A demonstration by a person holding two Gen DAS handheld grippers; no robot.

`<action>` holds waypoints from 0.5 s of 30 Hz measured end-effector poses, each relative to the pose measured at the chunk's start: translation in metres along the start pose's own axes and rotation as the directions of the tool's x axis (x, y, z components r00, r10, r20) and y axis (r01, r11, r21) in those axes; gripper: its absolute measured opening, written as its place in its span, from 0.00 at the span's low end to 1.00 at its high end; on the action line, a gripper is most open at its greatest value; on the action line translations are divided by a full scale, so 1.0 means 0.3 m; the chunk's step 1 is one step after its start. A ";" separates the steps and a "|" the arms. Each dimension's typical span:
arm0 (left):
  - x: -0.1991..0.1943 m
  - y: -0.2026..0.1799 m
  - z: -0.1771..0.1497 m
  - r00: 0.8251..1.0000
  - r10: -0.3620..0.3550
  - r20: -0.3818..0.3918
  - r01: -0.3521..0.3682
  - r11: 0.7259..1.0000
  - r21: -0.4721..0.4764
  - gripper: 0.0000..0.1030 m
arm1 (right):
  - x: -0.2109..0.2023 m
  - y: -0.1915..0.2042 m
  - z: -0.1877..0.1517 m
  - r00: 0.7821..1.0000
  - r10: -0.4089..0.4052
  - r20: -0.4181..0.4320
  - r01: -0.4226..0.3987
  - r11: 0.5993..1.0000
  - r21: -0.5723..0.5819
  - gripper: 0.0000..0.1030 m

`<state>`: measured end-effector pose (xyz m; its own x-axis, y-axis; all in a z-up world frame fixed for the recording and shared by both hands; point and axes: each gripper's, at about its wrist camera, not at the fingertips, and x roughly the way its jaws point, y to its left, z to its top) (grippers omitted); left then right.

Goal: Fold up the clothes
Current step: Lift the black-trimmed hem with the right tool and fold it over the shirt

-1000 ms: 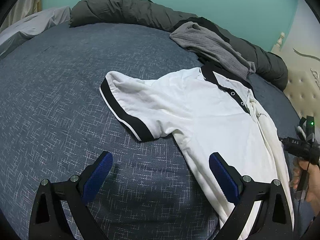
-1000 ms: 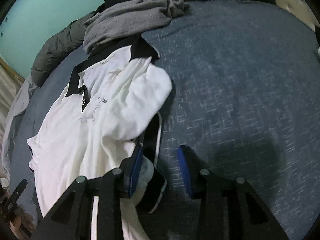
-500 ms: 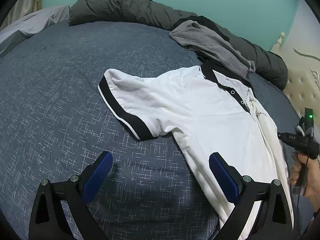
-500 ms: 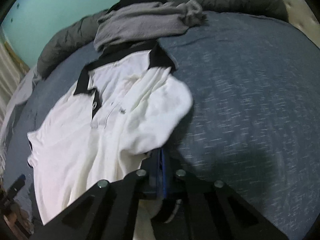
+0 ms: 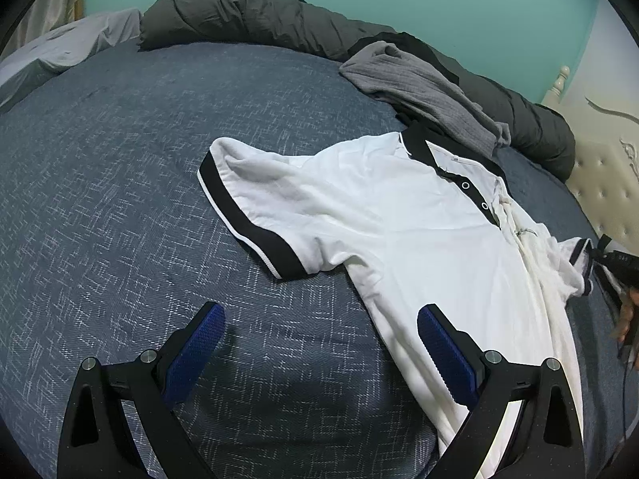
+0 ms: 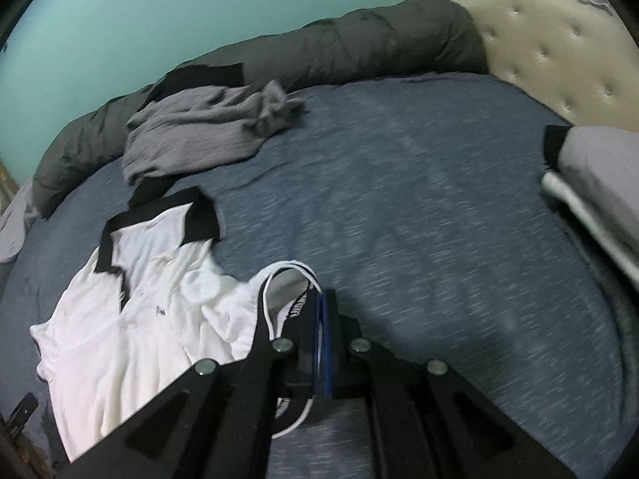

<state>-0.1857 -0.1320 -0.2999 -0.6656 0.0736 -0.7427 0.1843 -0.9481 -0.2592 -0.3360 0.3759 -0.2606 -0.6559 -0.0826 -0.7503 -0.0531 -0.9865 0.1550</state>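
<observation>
Polo shirt (image 6: 131, 319) sleeve cuff (image 6: 297, 299) between closed right jaws.

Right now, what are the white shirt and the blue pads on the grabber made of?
The white shirt looks like soft knit cotton: matte, wrinkly, with black ribbed cuffs, though the exact fabric is a guess. The blue pads on the left gripper look like bumpy rubber or plastic, with a grid-like texture, probably for grip.
</observation>
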 end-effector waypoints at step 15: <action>0.013 -0.003 -0.002 1.000 -0.002 -0.007 0.002 1.000 0.006 0.96 | 0.075 -0.102 -0.075 0.992 0.105 -0.063 -0.096 0.986 0.134 0.25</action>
<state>-0.1881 -0.1308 -0.3031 -0.6605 0.0774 -0.7469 0.1791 -0.9498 -0.2567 -0.3321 0.4011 -0.2966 -0.6092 -0.1944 -0.7688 -0.0905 -0.9461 0.3109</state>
